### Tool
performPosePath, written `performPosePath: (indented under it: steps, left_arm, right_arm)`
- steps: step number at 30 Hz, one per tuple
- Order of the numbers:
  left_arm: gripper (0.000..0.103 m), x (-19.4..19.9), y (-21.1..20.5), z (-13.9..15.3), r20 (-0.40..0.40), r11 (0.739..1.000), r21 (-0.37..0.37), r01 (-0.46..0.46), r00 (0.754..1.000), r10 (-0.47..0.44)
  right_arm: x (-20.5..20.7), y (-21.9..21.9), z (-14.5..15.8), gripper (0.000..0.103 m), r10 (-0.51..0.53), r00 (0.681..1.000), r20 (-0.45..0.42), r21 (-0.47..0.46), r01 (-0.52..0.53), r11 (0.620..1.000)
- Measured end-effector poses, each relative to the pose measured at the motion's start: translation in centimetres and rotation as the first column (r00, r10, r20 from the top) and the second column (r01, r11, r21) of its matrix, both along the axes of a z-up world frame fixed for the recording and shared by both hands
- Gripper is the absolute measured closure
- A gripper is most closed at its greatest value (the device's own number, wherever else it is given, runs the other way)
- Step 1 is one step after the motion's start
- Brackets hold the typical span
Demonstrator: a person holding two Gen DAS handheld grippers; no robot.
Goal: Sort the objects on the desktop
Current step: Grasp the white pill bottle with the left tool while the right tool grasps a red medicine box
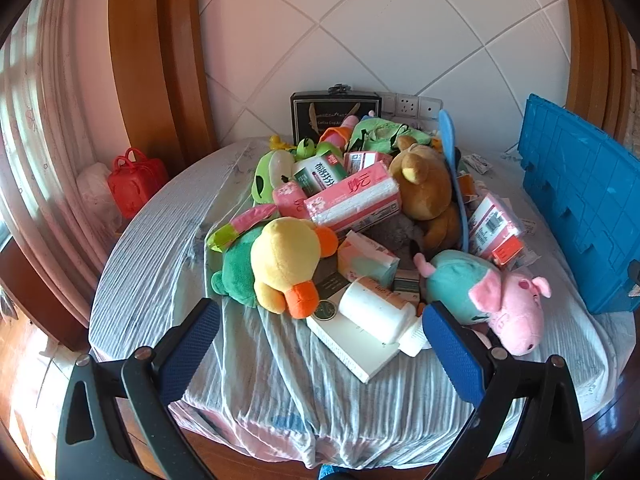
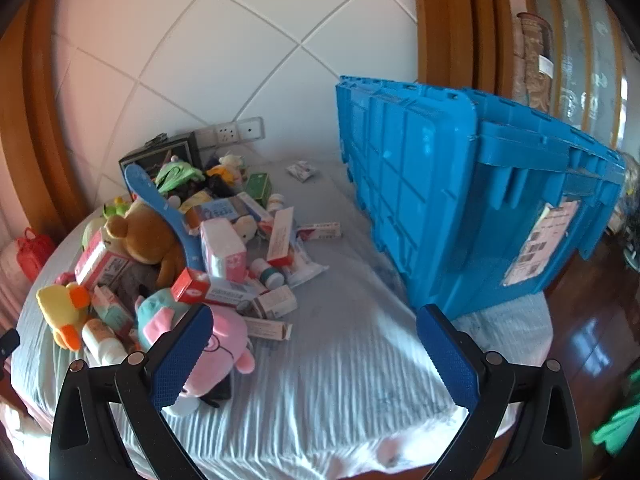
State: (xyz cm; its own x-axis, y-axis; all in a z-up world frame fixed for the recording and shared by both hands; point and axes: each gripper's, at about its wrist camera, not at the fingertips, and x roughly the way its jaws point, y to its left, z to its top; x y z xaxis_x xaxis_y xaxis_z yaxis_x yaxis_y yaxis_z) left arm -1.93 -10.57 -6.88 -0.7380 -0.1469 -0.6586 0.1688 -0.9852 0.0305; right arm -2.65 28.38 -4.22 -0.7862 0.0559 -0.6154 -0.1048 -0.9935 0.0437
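Observation:
A heap of toys and packs lies on a cloth-covered round table (image 1: 160,272). In the left wrist view a yellow duck plush (image 1: 286,264) lies at the heap's front, with a white roll (image 1: 374,312) and a white box (image 1: 352,346) beside it, a pink pig plush (image 1: 514,312) to the right, a pink tissue pack (image 1: 354,198) and a brown bear plush (image 1: 426,188) behind. My left gripper (image 1: 320,344) hovers open just before the heap, holding nothing. My right gripper (image 2: 314,350) stands open over bare cloth, its left finger (image 2: 180,360) in front of the pink pig plush (image 2: 224,340).
A big blue plastic crate (image 2: 460,200) stands at the table's right side, also seen as the blue plastic crate (image 1: 584,200). A black case (image 1: 336,114) leans on the tiled wall under sockets. A red toy suitcase (image 1: 134,182) sits left beyond the table. Small medicine boxes (image 2: 272,300) litter the cloth.

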Motion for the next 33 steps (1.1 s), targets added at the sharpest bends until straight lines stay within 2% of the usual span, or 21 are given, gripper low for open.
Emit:
performPosePath:
  steps: [4, 12, 16, 18, 23, 30, 33]
  left_arm:
    - [0.0, -2.0, -1.6, -2.3, 0.077, 1.0, -0.012, 0.011, 0.997, -0.01]
    - [0.001, -5.6, -1.2, -5.4, 0.17, 0.993, 0.076, 0.086, 0.98, -0.098]
    - [0.005, -6.9, -0.3, -6.4, 0.208, 0.99, 0.092, 0.108, 0.97, -0.125]
    - [0.005, -7.4, 0.0, -6.7, 0.227, 0.988, 0.118, 0.099, 0.966, -0.124]
    - [0.005, -8.5, 1.1, -7.1, 0.246, 0.99, 0.129, 0.054, 0.966, -0.084]
    - [0.005, -9.7, 3.0, -8.1, 0.296, 0.984, 0.151, -0.096, 0.954, 0.048]
    - [0.013, -10.0, 3.7, -8.9, 0.315, 0.976, 0.144, -0.164, 0.942, 0.111]
  right_arm:
    - [-2.0, -1.7, -1.3, 0.0, 0.034, 0.998, 0.055, -0.01, -0.034, 0.999]
    - [-5.5, -4.8, -2.6, 0.001, 0.092, 0.984, 0.153, -0.041, -0.086, 0.995]
    - [-6.4, -5.3, -3.2, 0.018, 0.096, 0.976, 0.196, -0.038, -0.09, 0.995]
    - [-6.7, -5.5, -3.5, 0.02, 0.11, 0.97, 0.219, -0.035, -0.105, 0.994]
    - [-8.0, -5.0, -3.6, 0.02, 0.148, 0.962, 0.229, -0.031, -0.144, 0.989]
    - [-11.5, -3.5, -4.2, 0.02, 0.264, 0.933, 0.244, -0.045, -0.261, 0.964]
    - [-12.9, -2.7, -4.7, 0.02, 0.313, 0.917, 0.247, -0.06, -0.308, 0.95]
